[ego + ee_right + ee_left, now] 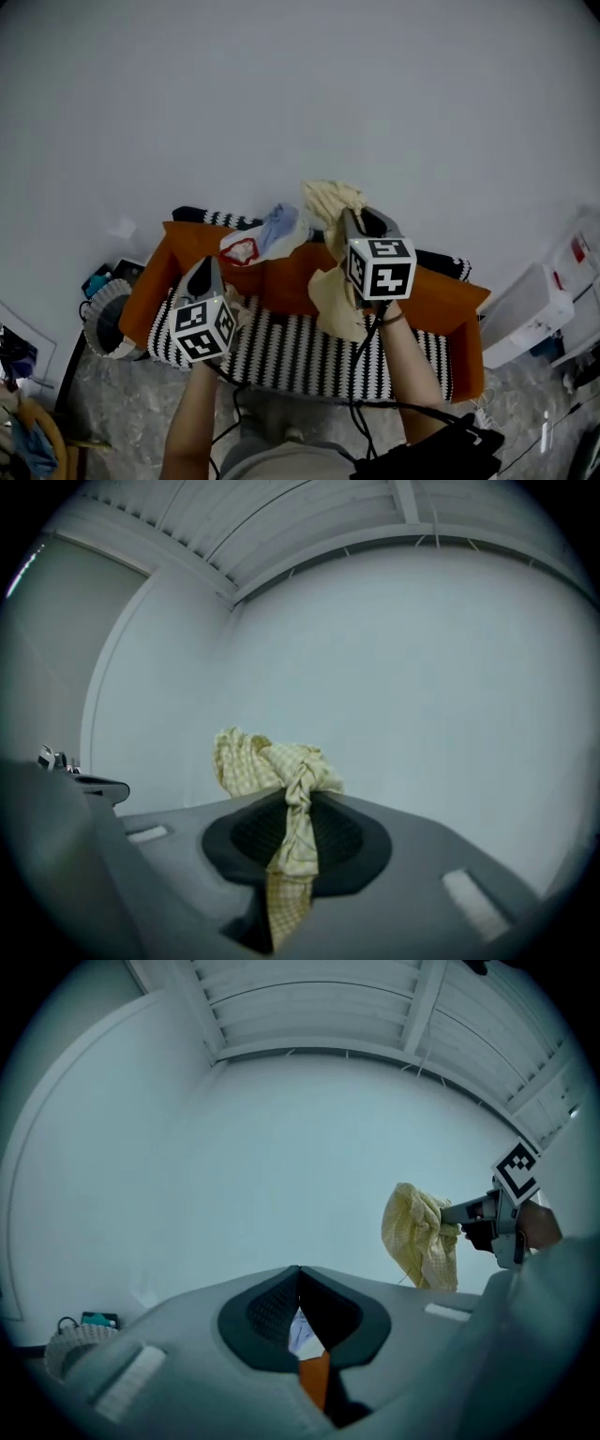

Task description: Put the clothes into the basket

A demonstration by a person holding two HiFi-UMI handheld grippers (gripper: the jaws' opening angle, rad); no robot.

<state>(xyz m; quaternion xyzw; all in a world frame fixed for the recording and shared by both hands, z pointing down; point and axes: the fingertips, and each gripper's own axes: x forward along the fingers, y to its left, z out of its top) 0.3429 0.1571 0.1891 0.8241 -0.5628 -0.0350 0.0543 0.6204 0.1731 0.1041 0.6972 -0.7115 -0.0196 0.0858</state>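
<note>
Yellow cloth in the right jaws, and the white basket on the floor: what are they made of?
Cloth: thin woven fabric, likely cotton, matte. It shows a fine check weave, bunches into a twist and hangs limp.
Basket: white, perhaps woven rope or plastic wicker. The rim looks ribbed, but it is too small to be sure.

Two hand-held grippers: left hand-held gripper, right hand-held gripper. Three clothes: yellow checked cloth, blue garment, white-and-red garment. One sofa, one basket.

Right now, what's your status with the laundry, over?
Right tongs shut on yellow cloth, held above sofa. Left tongs shut, empty. Basket on floor at left; more clothes on sofa. Nothing blocking.
</note>
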